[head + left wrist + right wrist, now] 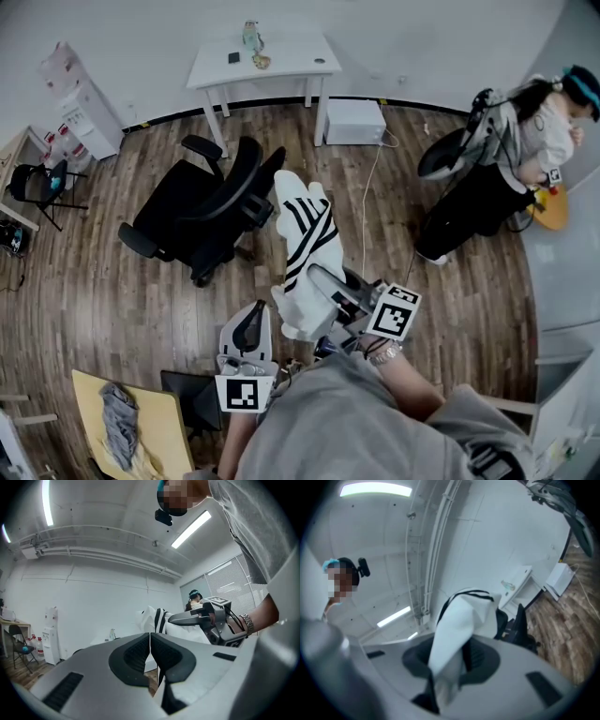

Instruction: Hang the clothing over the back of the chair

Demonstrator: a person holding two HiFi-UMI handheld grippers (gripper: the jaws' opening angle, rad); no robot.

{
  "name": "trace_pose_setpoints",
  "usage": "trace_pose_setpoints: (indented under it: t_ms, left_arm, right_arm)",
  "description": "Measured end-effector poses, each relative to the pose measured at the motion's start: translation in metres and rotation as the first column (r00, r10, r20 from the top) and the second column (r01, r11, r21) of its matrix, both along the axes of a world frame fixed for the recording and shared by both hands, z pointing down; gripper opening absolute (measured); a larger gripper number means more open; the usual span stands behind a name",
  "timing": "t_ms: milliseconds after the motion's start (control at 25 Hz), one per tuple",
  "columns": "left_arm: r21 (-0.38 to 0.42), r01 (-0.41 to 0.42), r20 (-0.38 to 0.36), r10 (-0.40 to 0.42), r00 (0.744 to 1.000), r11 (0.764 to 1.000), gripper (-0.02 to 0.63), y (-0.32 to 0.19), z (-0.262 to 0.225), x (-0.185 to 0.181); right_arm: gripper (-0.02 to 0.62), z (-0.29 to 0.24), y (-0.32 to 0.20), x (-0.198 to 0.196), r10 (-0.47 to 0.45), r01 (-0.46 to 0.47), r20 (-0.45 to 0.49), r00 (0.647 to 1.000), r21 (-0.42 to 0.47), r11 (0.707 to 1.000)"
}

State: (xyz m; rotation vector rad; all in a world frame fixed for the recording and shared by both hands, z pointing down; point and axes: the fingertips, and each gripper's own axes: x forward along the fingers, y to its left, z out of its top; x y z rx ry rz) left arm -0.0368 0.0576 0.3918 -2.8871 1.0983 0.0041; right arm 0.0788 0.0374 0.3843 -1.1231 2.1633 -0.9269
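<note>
Clothing, white with black stripes, is clamped in the right gripper, near the chair. On the left gripper the jaws meet, empty. Both cubes show square black-and-white markers.

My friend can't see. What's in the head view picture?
The right hand-held gripper holds up a white black-striped garment near a black office chair on a wooden floor. The left hand-held gripper is shut and empty.

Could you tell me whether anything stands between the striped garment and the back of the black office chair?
Nothing visible does: the garment, held by the right hand-held gripper, hangs just beside the chair back, with only floor below.
</note>
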Motion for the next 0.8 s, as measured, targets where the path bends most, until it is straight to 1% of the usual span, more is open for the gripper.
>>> trace_pose_setpoints:
  t_ms: [80,160,280,400,520,800]
  left_arm:
    - [-0.006,0.005,0.005,-0.005,1.0,1.0,0.041,-0.01,0.001,0.002]
    - [-0.024,0.019,-0.009,-0.019,1.0,1.0,0.041,-0.027,-0.003,0.003]
    - [-0.057,0.044,-0.019,-0.045,0.999,0.997,0.041,-0.063,-0.013,0.008]
    - [-0.054,0.055,-0.013,-0.056,0.998,0.997,0.041,-0.084,-0.017,0.014]
    - [-0.046,0.062,-0.01,-0.063,0.998,0.997,0.041,-0.09,-0.016,0.017]
    - [-0.005,0.079,-0.009,-0.079,0.997,0.997,0.041,-0.086,-0.011,0.02]
  right_arm:
    - [0.11,-0.001,-0.012,0.001,-0.003,0.003,0.009,1.0,0.0,1.0]
    - [0.11,-0.004,-0.029,0.003,-0.01,0.01,0.011,1.0,-0.004,1.0]
    - [0.11,-0.012,-0.069,0.008,-0.028,0.028,0.005,1.0,-0.017,0.999]
    - [0.11,-0.017,-0.091,0.014,-0.04,0.04,0.003,0.999,-0.022,0.999]
    - [0.11,-0.02,-0.097,0.015,-0.053,0.053,-0.008,0.999,-0.009,0.999]
    - [0.112,-0.02,-0.1,0.014,-0.084,0.085,-0.031,0.996,0.039,0.996]
